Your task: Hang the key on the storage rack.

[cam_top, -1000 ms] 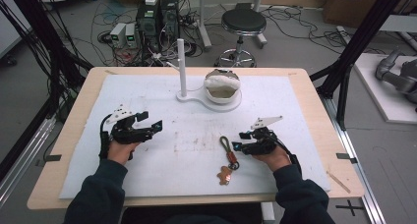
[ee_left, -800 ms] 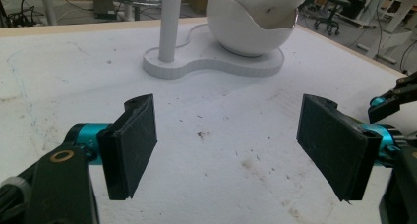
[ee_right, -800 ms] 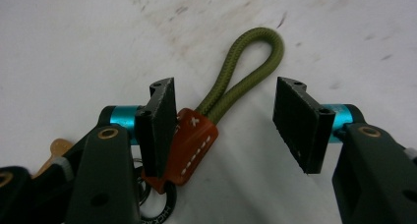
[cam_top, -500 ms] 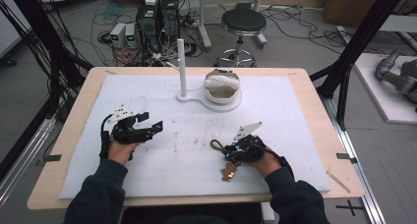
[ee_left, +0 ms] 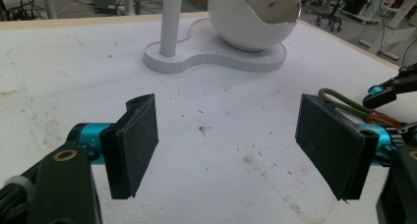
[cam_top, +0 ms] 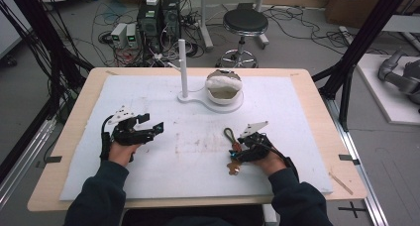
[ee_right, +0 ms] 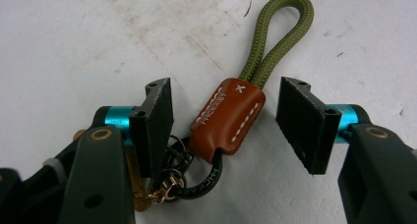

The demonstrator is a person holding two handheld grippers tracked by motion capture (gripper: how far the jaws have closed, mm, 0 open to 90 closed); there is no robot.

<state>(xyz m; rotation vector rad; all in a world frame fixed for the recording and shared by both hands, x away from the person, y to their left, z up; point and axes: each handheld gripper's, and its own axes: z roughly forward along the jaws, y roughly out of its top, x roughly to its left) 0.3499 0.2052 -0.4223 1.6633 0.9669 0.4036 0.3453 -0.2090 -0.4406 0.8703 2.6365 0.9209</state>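
Observation:
A keychain (cam_top: 231,145) lies on the white mat (cam_top: 198,151) right of centre. It has an olive cord loop (ee_right: 275,35), a brown leather tab (ee_right: 227,115), a black ring (ee_right: 199,177) and a gold charm. My right gripper (ee_right: 226,123) is open and low over it, one jaw on each side of the leather tab with a gap on both sides. It sits at the keychain in the high view (cam_top: 238,147). My left gripper (cam_top: 151,123) rests open on the mat's left half, its jaws (ee_left: 228,140) holding nothing; the cord (ee_left: 339,100) shows beyond its right jaw.
A white stand with an upright post (cam_top: 183,67) and an egg-shaped bowl (cam_top: 224,87) sits at the back middle of the mat. The wooden table edge (cam_top: 317,102) frames the mat. A stool (cam_top: 243,25), cables and electronics stand on the floor beyond.
My right gripper has moved left and down onto the keychain, so its open jaws now straddle the leather tab. The left gripper has stayed put.

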